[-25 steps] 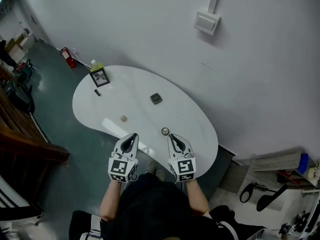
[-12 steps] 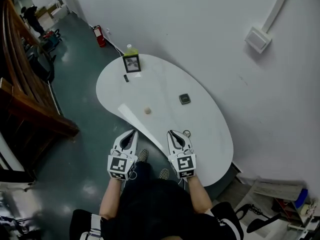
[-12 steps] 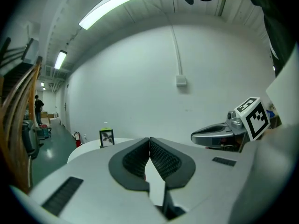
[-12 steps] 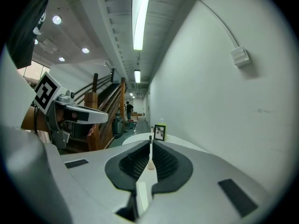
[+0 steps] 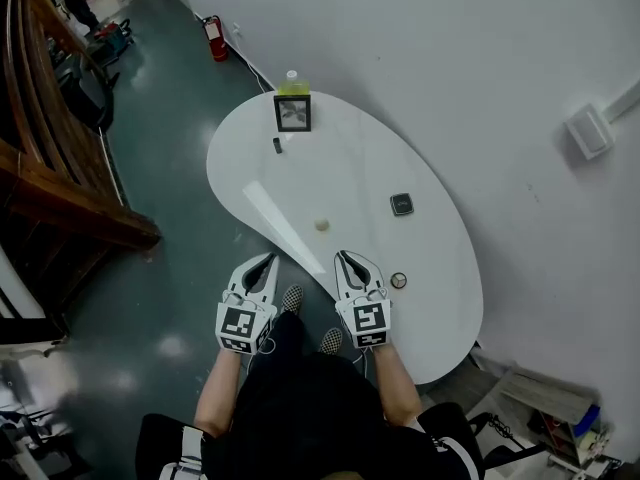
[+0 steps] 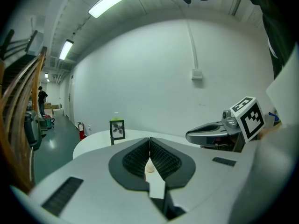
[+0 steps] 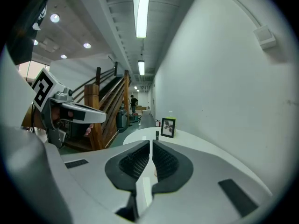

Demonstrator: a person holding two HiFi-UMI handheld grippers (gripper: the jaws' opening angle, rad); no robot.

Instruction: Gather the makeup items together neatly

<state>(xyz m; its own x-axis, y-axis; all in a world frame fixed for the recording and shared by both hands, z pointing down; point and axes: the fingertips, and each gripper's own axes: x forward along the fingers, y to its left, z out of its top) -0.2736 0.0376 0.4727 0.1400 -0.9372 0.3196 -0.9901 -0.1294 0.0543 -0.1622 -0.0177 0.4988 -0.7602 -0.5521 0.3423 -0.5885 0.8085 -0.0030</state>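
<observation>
Both grippers were clenched on nothing: the left gripper (image 5: 265,260) had its ribbed jaws pressed together at the tips, and the right gripper (image 5: 343,258) was closed the same way, with no item between the pads of either. They hung side by side at the near edge of the white curved table (image 5: 445,313), the left one just off the rim over the floor and the right one at the rim itself. The makeup items lay scattered and well apart on the tabletop. A small cream round piece (image 5: 322,225) sat just ahead of the two grippers. A small ringed disc (image 5: 399,281) lay just beside the right gripper. A dark square compact (image 5: 401,205) rested farther in, toward the wall. A short dark stick (image 5: 277,145) lay at the far end, near an upright picture frame (image 5: 293,113). A yellow-green bottle (image 5: 291,83) stood behind the frame.
</observation>
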